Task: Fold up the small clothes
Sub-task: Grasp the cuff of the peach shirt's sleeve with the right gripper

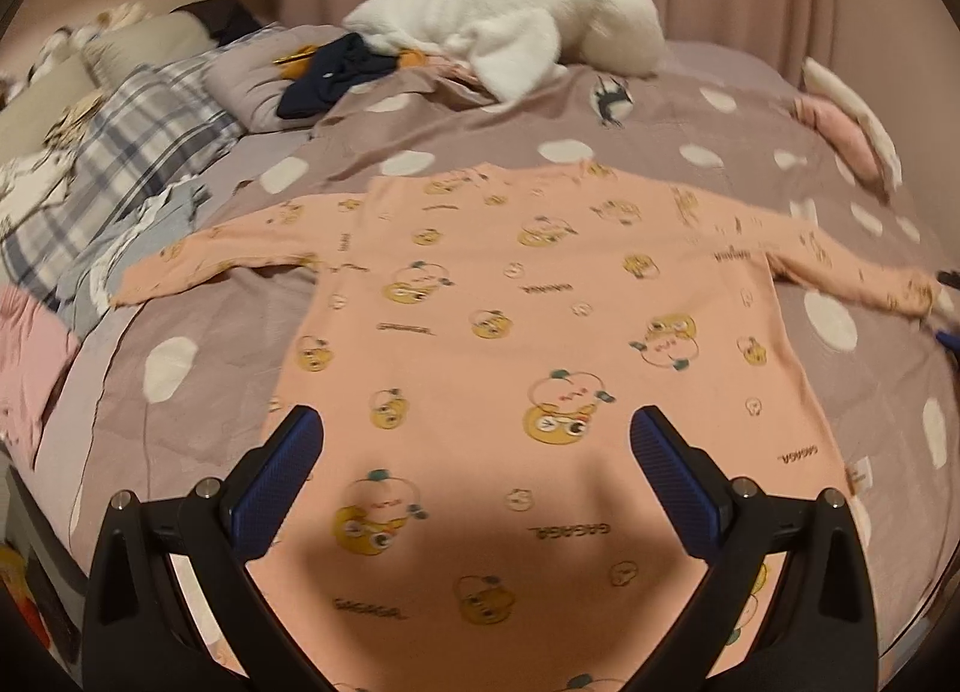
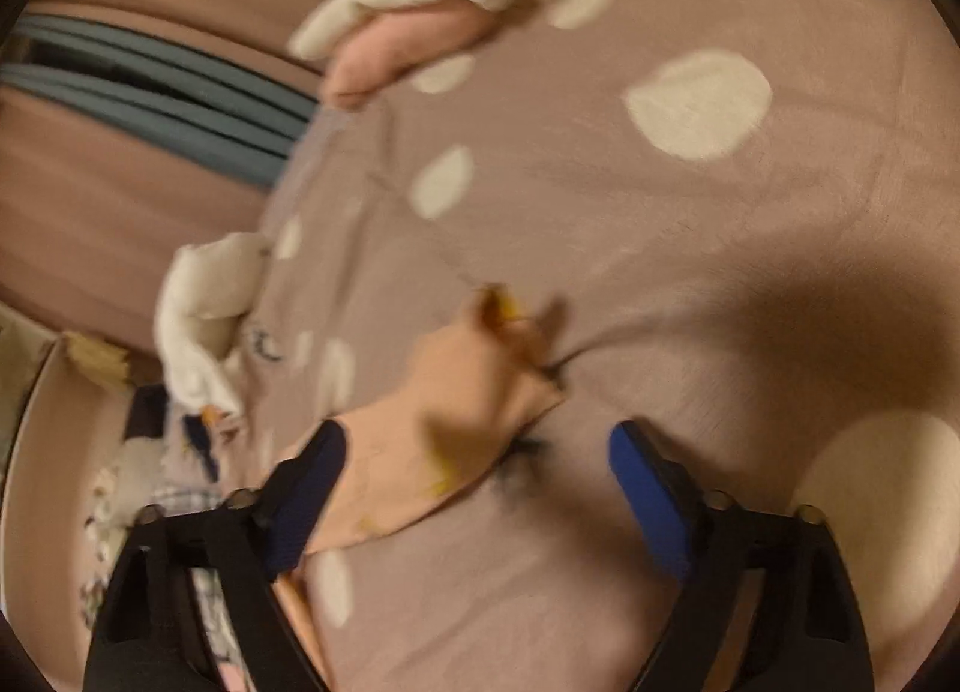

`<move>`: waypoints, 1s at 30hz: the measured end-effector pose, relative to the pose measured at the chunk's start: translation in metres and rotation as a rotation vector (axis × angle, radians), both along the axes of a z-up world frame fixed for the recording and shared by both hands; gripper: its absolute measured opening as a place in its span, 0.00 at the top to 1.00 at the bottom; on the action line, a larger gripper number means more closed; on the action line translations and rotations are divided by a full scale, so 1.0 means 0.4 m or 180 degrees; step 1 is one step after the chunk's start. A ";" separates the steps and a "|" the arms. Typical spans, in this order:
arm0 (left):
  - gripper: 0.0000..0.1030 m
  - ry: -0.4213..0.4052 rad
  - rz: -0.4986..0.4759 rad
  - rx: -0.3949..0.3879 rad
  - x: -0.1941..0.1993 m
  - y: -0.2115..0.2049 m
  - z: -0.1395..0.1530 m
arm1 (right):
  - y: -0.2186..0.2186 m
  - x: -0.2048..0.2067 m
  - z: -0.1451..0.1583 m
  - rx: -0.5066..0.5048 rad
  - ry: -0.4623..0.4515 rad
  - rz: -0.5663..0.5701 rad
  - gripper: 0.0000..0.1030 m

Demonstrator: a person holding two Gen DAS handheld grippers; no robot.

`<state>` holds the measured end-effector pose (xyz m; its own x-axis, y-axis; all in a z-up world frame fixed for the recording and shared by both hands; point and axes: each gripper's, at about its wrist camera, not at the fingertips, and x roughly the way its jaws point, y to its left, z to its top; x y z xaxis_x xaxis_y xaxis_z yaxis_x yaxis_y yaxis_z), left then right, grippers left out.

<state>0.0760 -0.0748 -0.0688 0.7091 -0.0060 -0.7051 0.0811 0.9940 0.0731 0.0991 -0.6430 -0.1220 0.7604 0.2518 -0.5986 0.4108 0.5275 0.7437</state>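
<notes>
While the left gripper (image 1: 477,431) hangs wide open over its hem, the peach long-sleeved top (image 1: 528,296) lies flat on the dotted bed cover (image 1: 198,332), sleeves spread, bare cover on both sides. Over to the right wrist view, blurry: the right gripper (image 2: 477,455) gapes open above the sleeve cuff (image 2: 456,410), holding nothing, free cover beyond.

Right gripper (image 2: 474,488) sat low in frame, jaws spread wide, nothing between them. Peach sleeve end (image 2: 438,428) lay crumpled on dotted mauve bedspread (image 2: 750,248), just beside left blue pad. View blurred. White plush toy (image 2: 204,308) lay at left edge. Pink and white folded cloth (image 2: 408,26) rested near top. Curtains (image 2: 120,182) filled upper left.
</notes>
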 end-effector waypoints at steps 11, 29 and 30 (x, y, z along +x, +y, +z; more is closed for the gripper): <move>0.01 0.0152 -0.0109 0.0147 0.020 -0.032 -0.040 | -0.056 0.018 -0.035 0.0206 -0.0111 -0.0366 0.80; 0.01 0.0192 0.0246 -0.0414 -0.008 0.140 0.038 | 0.174 0.074 0.286 -0.0121 -0.0651 -0.0197 0.92; 0.01 0.0205 0.0271 -0.0437 -0.011 0.159 0.043 | 0.217 0.102 0.309 -0.0155 -0.0664 -0.0123 0.92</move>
